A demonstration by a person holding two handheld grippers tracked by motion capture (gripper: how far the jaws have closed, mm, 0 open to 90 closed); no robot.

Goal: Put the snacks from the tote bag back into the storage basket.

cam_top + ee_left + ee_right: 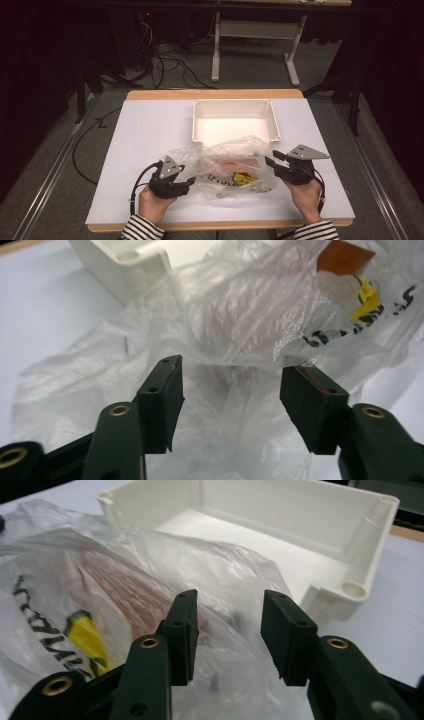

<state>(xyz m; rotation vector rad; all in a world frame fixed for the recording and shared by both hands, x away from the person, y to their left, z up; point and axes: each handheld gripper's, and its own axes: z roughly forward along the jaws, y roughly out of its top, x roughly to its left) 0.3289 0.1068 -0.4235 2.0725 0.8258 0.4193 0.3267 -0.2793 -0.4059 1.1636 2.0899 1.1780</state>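
A: We have the plastic bag (231,167) lying on the table (150,130) just in front of the white tray (235,120), its far edge touching the tray's near wall, with something reddish-orange showing through the film

B: And we hold nothing. The left gripper (186,184) sits at the bag's left edge with its jaws apart, film loose between them in the left gripper view, no pad pressing on it

A: Same for the right gripper (268,161) at the bag's right edge: jaws spread, the crinkled film in the gap but free

B: So what worries us from here?

A: The film is thin and slack. If we close on a single layer and lift, we judge the bag could stretch or tear, or slide out of the pads

B: And if we pinch only one side, the mouth may gape and whatever is inside could tip out short of the tray

A: We also can't tell where the opening lies, the folds hide it, so we might grab the wrong edge

B: Then there's the tray itself, light-looking and touching the bag; a drag toward it could shove it back across the table
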